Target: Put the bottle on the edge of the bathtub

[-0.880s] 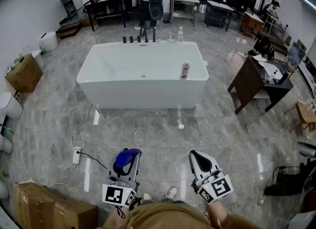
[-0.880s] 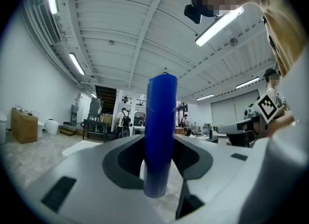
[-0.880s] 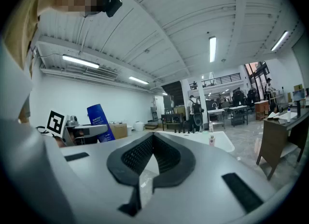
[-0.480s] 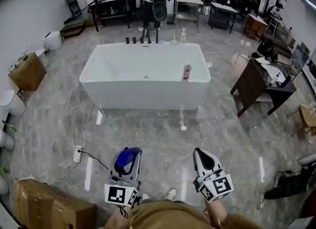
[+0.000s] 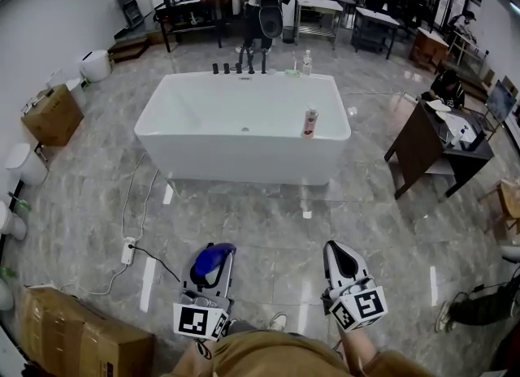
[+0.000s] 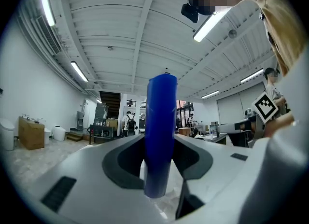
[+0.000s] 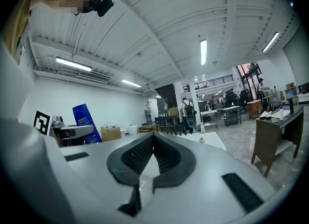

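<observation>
Left gripper [image 6: 159, 165] is clamping the blue bottle [image 6: 161, 131], jaws standing partly apart around its body. That gripper's own view is showing the pads pressing on both sides, while the head view is giving only a blue hump. Right gripper [image 7: 153, 156] is holding nothing, its jaws meeting. Only the head view is laying out the whole white bathtub [image 5: 244, 164], well ahead across the marble floor [image 5: 268, 229].
</observation>
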`<state>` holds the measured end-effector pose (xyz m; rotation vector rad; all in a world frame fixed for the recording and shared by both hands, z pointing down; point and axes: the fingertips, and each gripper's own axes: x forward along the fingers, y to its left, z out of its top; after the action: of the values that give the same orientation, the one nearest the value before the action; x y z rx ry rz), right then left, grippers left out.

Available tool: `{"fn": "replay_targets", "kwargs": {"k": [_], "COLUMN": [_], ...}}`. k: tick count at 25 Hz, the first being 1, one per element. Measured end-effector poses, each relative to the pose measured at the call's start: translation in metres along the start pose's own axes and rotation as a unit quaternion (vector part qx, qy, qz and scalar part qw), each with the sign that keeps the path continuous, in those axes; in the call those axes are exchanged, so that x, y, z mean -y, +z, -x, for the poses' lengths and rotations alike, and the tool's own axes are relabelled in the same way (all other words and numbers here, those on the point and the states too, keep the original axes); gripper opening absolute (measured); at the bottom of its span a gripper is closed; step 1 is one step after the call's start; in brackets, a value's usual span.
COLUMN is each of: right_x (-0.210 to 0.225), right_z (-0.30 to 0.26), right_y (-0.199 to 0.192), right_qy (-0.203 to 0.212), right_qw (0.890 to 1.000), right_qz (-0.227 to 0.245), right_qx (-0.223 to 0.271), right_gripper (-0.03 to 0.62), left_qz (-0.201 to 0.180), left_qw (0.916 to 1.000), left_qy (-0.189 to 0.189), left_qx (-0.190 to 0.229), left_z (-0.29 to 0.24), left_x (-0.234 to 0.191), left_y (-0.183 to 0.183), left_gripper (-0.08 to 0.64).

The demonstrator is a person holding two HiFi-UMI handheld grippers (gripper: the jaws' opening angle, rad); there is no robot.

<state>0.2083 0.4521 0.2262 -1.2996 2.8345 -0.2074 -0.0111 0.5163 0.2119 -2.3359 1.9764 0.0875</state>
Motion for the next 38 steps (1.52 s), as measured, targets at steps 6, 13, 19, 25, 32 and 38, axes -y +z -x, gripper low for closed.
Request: {"fn": "replay_targets", "kwargs": {"k": [6,13,19,25,32,38], "right_x": [0.016,0.039,0.061,0.080,0.093,0.096], "right_z": [-0.003,-0.017,-0.070,-0.158,-0.262,-0.325], "right_y": [-0.012,-0.019,-0.027,-0.022,-0.006,0.005], "right_qy": [0.006,0.002,-0.008,-0.012,-0.016,-0.029], "right_qw": [1.000,1.000,1.000,0.999,0.999,0.998], "right_qz": [-0.004,0.002,0.006,0.014,0.018,0.018], "right_qx": [-0.008,-0.016,-0.025,-0.036,-0.046,-0.049], "right_gripper": [0.000,0.000,0.000,0.000,0.000,0.000], "left_qz": [-0.002,-0.007,0.006,0.009,0.014,0.027], "left_qw": [0.9999,0.9999,0.9999,0.9998,0.9992,0.9979], "left_qy": [0.009,0.014,0.011,-0.015,-0.038,-0.058], "left_qx": [-0.004,0.000,0.000,0.001,0.001,0.003], "left_z": [-0.008,-0.037,-0.086,-0.158,-0.247,-0.299], "left_x": [0.005,-0.008,-0.043,-0.085,-0.149,-0.192], "left_y": [-0.007,-0.014,-0.033,-0.041,-0.040,-0.044], "left_gripper": [0.158,0.158,0.158,0.158,0.158,0.158]}}
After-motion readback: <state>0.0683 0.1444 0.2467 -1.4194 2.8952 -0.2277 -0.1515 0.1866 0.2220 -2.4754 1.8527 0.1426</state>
